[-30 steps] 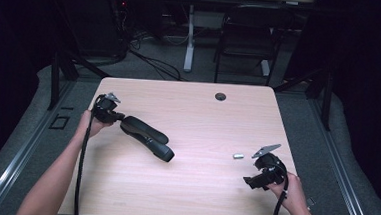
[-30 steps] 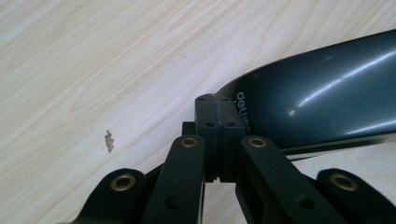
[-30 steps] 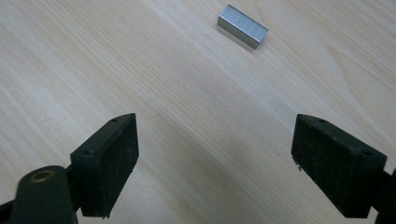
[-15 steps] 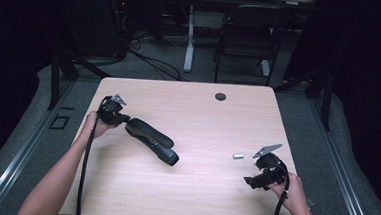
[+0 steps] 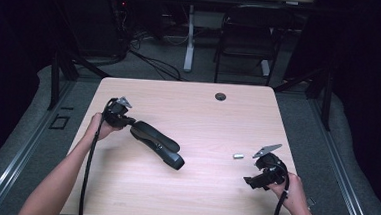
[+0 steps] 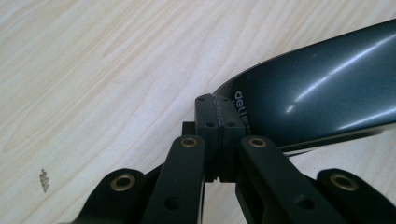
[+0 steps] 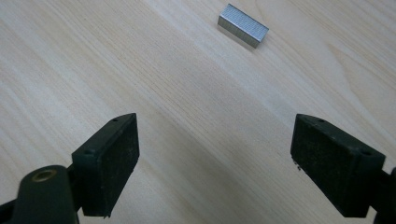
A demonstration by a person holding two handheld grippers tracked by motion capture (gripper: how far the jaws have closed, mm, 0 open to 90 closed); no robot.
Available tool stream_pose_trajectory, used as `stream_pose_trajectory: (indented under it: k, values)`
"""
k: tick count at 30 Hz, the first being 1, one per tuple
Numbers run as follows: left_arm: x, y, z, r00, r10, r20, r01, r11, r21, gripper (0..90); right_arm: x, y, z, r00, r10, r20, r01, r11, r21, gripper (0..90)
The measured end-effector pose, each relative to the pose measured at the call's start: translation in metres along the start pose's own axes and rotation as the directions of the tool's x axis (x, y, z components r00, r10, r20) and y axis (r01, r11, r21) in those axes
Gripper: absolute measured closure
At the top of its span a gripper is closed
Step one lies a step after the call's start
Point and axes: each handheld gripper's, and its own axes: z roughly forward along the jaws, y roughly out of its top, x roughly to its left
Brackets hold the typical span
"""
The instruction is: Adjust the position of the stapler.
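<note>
the left gripper [image 5: 127, 121] pinches the thin rear edge of the black stapler [image 5: 157, 144] on the table [image 5: 198, 198]. the right gripper [image 7: 215, 158], jaws wide apart, faces the staple block [image 7: 243, 25].

Pale lettering "deli", partly hidden, on dark stapler [image 6: 317, 88] body; no other txt.

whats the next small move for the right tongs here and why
Probably ease the right tongs forward and down over the small silver block of staples, then close. Their jaws stand open and empty with the block lying just ahead on the pale wooden table, while the left tongs already pinch the end of the long black stapler.
</note>
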Motion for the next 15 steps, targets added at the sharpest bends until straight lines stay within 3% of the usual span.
stream_pose_trajectory:
  k: [15]
  values:
    - [-0.021,0.009,0.004,0.9983,0.032,0.05,-0.033,0.9994,0.011,90.0,0.002,0.001,-0.001,1.0,-0.006,-0.006,0.006,1.0,0.008,15.2]
